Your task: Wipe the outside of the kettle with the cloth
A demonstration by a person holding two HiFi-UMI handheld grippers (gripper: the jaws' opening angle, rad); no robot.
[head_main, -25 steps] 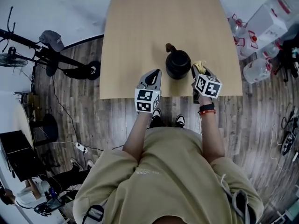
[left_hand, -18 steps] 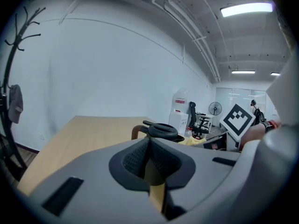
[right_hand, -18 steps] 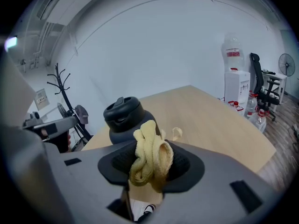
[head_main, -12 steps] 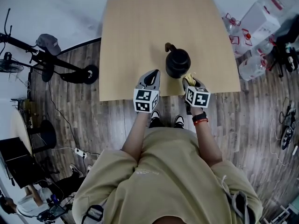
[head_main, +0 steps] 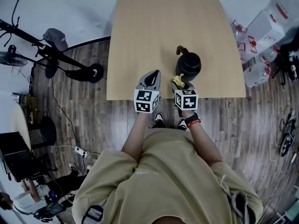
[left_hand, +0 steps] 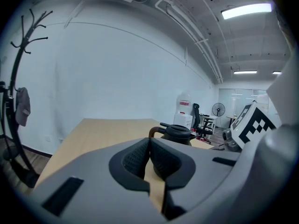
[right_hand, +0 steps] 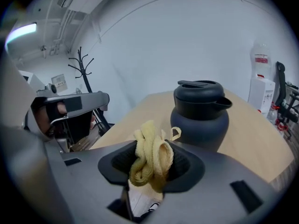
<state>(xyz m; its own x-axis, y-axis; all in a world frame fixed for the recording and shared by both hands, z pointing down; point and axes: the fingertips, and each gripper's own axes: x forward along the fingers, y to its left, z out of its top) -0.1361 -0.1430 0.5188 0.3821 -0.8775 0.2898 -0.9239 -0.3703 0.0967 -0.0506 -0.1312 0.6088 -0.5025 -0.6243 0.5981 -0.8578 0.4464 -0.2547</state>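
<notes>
A pale wooden table [head_main: 140, 41] stands on plank flooring by a white wall, with the black kettle [head_main: 190, 64] upright near its near edge, towards the right corner. The right gripper [head_main: 181, 84] has its jaws clamped on a bunched yellow cloth [right_hand: 150, 155], which sits just beside the kettle's near side. The left gripper [head_main: 152, 77] hovers over the near edge, left of the kettle, jaws closed on nothing.
</notes>
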